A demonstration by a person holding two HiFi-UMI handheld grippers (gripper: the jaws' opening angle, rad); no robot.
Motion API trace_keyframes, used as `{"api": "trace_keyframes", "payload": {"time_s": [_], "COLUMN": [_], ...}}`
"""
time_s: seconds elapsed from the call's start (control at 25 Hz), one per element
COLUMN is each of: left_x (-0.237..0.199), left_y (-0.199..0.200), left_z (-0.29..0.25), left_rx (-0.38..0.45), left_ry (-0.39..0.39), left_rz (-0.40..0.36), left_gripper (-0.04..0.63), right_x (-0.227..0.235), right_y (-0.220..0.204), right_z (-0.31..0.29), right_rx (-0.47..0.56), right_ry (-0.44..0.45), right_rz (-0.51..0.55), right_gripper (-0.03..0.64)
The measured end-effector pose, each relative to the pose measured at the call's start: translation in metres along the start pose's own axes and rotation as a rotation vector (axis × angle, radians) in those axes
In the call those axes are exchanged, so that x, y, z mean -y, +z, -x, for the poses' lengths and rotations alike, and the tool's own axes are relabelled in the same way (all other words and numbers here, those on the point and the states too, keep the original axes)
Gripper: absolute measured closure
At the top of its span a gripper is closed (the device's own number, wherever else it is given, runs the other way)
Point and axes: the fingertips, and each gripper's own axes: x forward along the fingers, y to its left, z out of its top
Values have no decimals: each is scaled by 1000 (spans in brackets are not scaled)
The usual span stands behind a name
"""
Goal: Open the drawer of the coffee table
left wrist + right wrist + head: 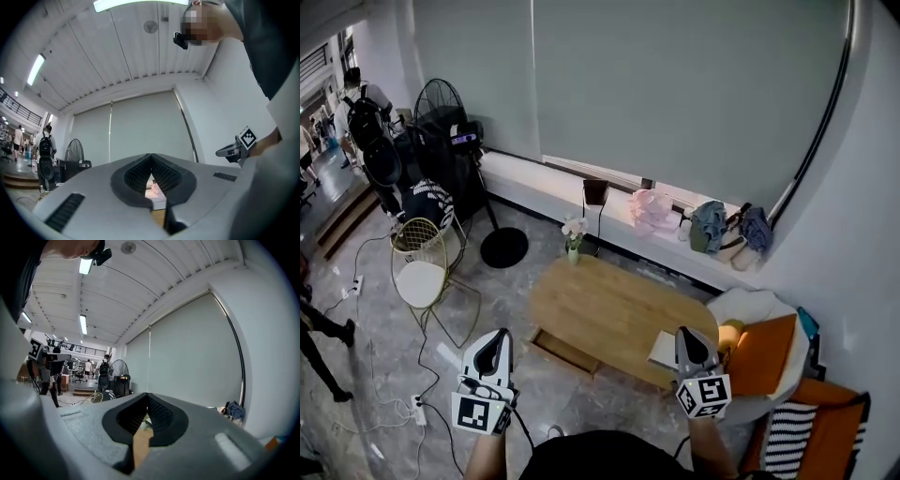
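An oval wooden coffee table [614,314] stands on the grey floor in the head view. A flat wooden drawer front [565,351] shows under its near left edge. My left gripper [498,337] is held up over the floor, to the left of the table and apart from it. In the left gripper view its jaws meet at the tip with nothing between them [151,155]. My right gripper [687,334] hovers over the table's near right end, and its jaws also meet, empty [147,395]. Both point roughly level towards the window wall.
A small vase of flowers [573,240] stands on the table's far corner and a white book [664,351] on its right end. A gold wire chair [422,267] and a fan's round base [503,247] are at left, with cables [394,398] on the floor. A white armchair with an orange cushion [766,352] stands at right.
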Motion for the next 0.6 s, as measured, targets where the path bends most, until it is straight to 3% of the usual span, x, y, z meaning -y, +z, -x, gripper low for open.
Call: {"api": "trace_keyframes", "payload": {"time_s": [0.16, 0.44, 0.6], "left_x": [8, -10, -4], "left_y": [-2, -7, -8], "left_z": [5, 19, 24], "left_rx": [-24, -31, -28], "left_ry": [0, 73, 72], "left_rz": [-35, -2, 7], "left_gripper": [588, 588, 588], "right_x": [-1, -12, -16], "right_y": [-13, 4, 15], "right_z": [6, -2, -3], "right_rx": [-20, 2, 12], "right_ry": [-10, 15, 35], "right_rz": [-26, -13, 7], "right_gripper": [612, 612, 612]}}
